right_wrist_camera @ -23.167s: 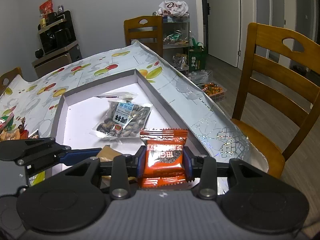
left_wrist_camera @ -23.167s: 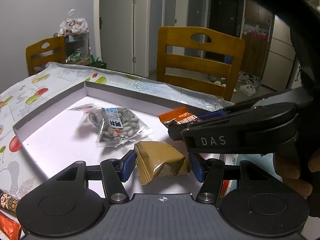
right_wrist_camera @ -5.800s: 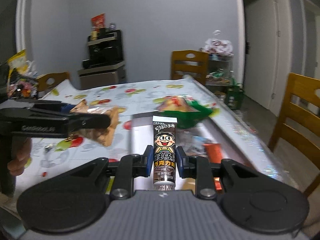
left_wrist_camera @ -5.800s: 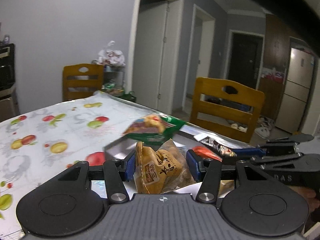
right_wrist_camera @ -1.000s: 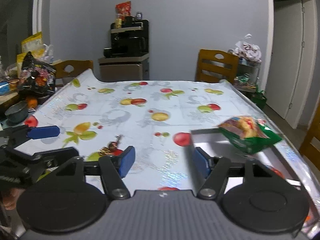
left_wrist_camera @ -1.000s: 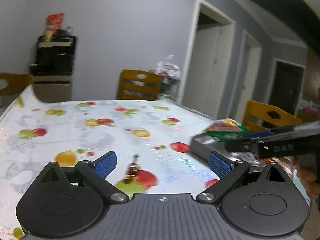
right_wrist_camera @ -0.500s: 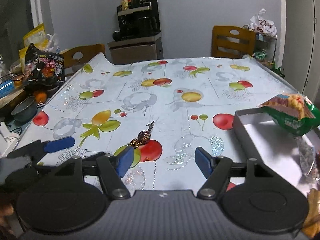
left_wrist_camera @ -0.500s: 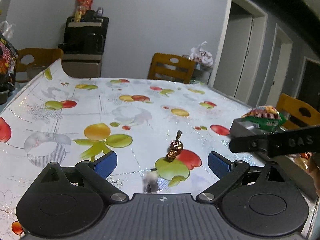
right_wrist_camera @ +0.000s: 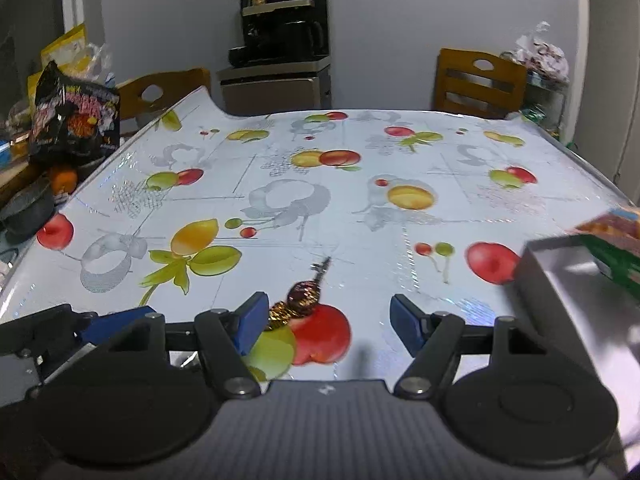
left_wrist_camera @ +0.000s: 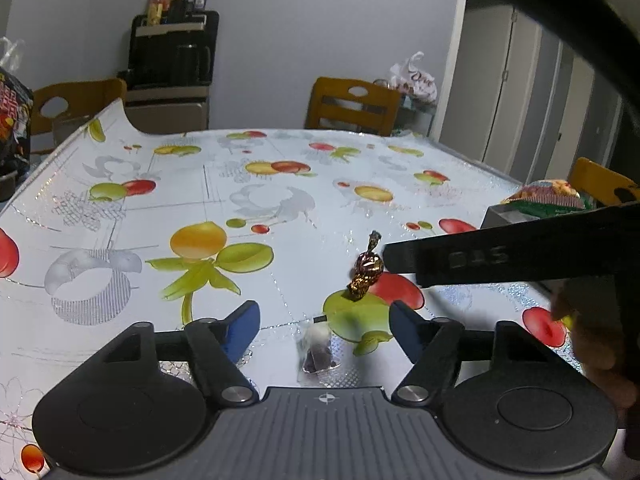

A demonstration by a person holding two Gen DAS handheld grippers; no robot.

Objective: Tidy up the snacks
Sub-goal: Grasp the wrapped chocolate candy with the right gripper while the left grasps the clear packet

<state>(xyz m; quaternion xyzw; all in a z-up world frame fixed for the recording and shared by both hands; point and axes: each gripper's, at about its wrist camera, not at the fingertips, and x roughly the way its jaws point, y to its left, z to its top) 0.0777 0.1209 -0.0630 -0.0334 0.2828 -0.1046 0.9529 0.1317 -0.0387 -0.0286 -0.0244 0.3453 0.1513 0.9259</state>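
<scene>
A foil-wrapped candy [left_wrist_camera: 366, 270] [right_wrist_camera: 304, 298] lies on the fruit-print tablecloth [left_wrist_camera: 240, 200]. A small clear packet [left_wrist_camera: 316, 354] with something dark inside lies on the cloth between the fingers of my left gripper [left_wrist_camera: 324, 330]. Its jaws are closing and the pads do not touch the packet. My right gripper [right_wrist_camera: 328, 324] stands open over the candy, which is close to its left pad. One of the right gripper's fingers [left_wrist_camera: 480, 258] reaches in just right of the candy. The grey box [right_wrist_camera: 560, 280] holds a green snack bag [left_wrist_camera: 548, 196] at the far right.
A black snack bag [right_wrist_camera: 76, 120], a dark bowl [right_wrist_camera: 24, 212] and an orange [right_wrist_camera: 64, 180] sit past the table's left edge. Wooden chairs [left_wrist_camera: 352, 106] and a cabinet [right_wrist_camera: 276, 88] with a coffee machine stand behind the table.
The left jaws have narrowed around the small packet. Both grippers have come lower and closer to the cloth. The right one has slid left until the candy sits by its left pad.
</scene>
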